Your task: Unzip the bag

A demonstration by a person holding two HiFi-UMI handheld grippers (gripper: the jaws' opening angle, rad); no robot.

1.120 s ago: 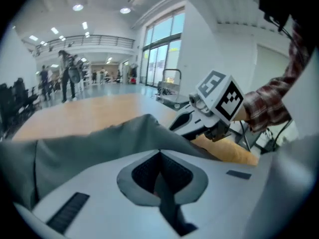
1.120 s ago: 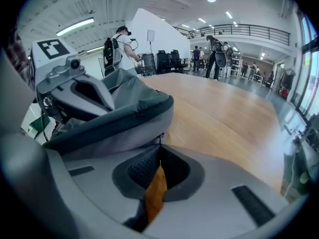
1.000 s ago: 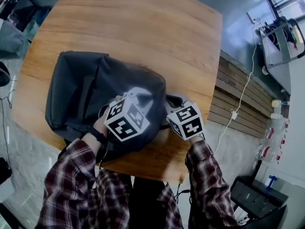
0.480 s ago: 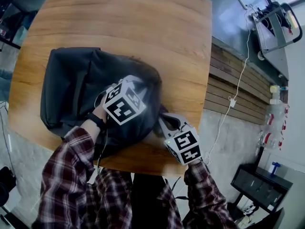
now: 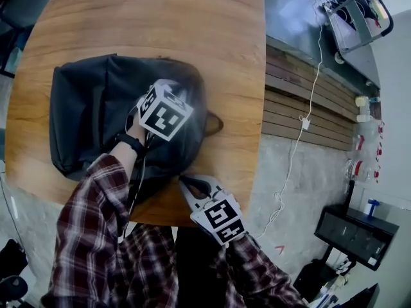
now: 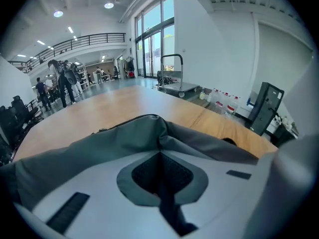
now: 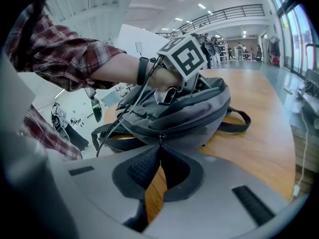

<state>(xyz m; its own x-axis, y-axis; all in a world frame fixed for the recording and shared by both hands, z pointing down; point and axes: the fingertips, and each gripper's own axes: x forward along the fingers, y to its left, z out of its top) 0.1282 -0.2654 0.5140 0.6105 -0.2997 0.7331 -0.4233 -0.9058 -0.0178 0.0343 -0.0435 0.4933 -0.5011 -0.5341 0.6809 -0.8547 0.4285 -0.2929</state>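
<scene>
Compared with a second ago, finds the right gripper [image 7: 158, 146] drawn back along the curve of the dark grey soft fabric backpack [image 5: 90, 108], toward the near edge of the rounded wooden table [image 5: 160, 18], and the left gripper [image 6: 160, 151] planted on the backpack's top as before. Lies flat on the tabletop, towards the person's side, with black shoulder straps [image 7: 107, 133] trailing at one end and a black carry loop [image 7: 234, 121] at the other.

Shows the right jaws brought together on the small metal zipper pull [image 7: 159, 136], their tips nearly touching. Shows the left jaws pinched shut on a raised fold of the grey cloth.

Judging by the slump and creases: light, limp, neither slippery nor fragile. Gives way under a tug unless pinned, so calls for one grip on the cloth close to the zipper track and the other on the pull tab itself, much as held now. Could skid over the smooth wood without that anchor.

As for contents, cannot tell — no view looks inside. Bulges a little, as though partly filled.
</scene>
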